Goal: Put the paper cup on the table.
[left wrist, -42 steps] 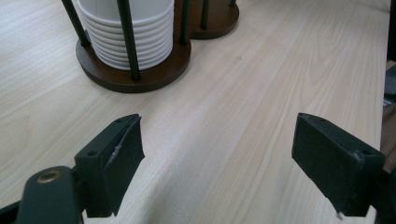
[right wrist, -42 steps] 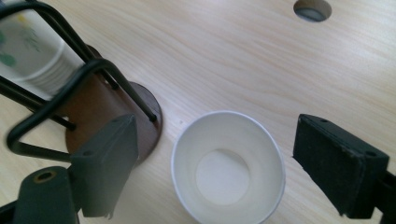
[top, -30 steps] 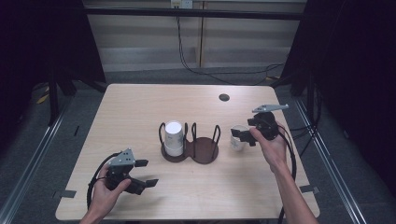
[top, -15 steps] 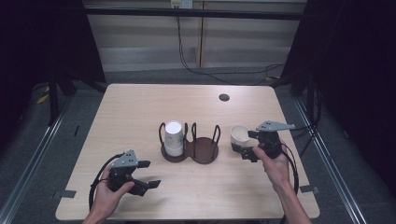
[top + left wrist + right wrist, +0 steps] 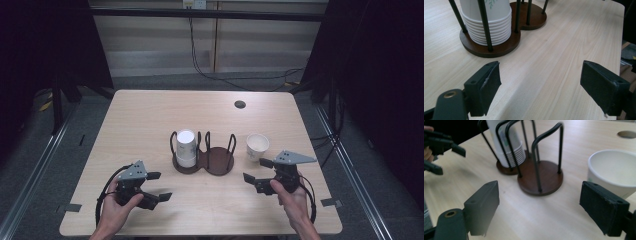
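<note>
Spanning dark room: pale wooden table

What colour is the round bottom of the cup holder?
Dark brown base, clearest in the right gripper view.

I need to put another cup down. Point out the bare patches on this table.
Free: the far table behind the cup holder, and the left side. Crowded: between holder, loose cup and right gripper.
</note>
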`<state>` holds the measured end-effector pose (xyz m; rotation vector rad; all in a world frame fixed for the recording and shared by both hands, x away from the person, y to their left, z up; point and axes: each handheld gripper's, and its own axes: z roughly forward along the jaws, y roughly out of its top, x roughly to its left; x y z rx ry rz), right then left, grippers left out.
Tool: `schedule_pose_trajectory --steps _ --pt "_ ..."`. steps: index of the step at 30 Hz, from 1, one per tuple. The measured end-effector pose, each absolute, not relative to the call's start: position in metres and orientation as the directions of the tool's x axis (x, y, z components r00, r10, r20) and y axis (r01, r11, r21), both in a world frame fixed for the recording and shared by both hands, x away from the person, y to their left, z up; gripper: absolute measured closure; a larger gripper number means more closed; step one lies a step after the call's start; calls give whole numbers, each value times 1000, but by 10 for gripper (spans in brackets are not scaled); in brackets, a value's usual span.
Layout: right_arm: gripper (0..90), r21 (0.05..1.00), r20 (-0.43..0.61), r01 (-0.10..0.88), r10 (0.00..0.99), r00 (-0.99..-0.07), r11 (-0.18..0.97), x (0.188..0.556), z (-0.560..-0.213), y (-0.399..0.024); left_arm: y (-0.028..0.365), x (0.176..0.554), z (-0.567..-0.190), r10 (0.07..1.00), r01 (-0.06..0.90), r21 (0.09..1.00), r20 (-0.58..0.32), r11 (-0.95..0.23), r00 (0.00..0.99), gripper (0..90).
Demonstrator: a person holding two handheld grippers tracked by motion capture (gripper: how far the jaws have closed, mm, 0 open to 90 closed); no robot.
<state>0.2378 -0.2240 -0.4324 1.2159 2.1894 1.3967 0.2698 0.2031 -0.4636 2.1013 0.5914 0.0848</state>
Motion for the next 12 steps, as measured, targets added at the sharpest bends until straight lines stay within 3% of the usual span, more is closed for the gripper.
schedule_pose_trajectory --steps 12 --pt "150 845 215 509 768 -604 164 219 -460 -220 196 266 -466 402 343 800 -140 -493 905 165"
